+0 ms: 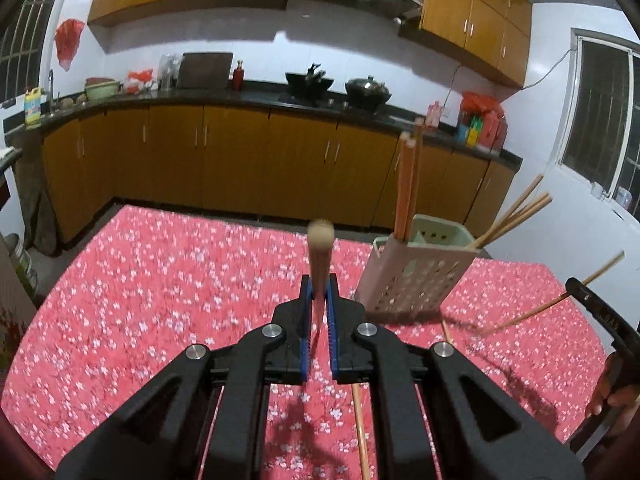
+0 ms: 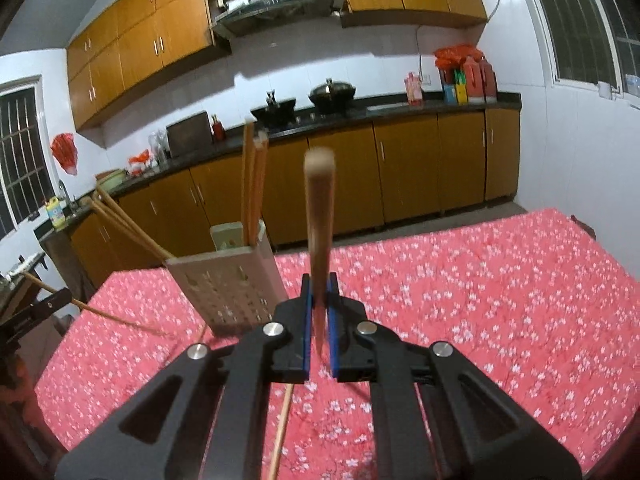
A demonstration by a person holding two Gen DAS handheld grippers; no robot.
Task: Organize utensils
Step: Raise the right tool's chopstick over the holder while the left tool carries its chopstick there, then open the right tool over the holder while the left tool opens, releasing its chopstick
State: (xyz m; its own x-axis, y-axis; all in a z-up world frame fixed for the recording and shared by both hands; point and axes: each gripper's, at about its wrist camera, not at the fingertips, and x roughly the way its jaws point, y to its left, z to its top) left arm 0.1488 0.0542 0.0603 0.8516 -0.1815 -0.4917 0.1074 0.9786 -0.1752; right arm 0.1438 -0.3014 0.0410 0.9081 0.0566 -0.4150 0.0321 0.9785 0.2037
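Each claw is clamped on one chopstick, left claw [image 1: 320,292] and right claw [image 2: 320,292] alike, sticks pointing up-frame. The holder [image 1: 416,276] stands right of centre in the left view (mirrored in the right), so either seems equally near.

Red tablecloth [image 1: 160,300] with white blossoms – pale perforated holder [image 1: 412,276], tan chopsticks [image 1: 406,184].

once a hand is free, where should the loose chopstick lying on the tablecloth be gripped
Grip the loose chopstick across its thin shaft near the middle, coming straight down from above. It lies flat on the tablecloth, so only its two sides offer purchase. Set the pads crosswise to its length. Both hand-held grippers already hold a chopstick, left and right.
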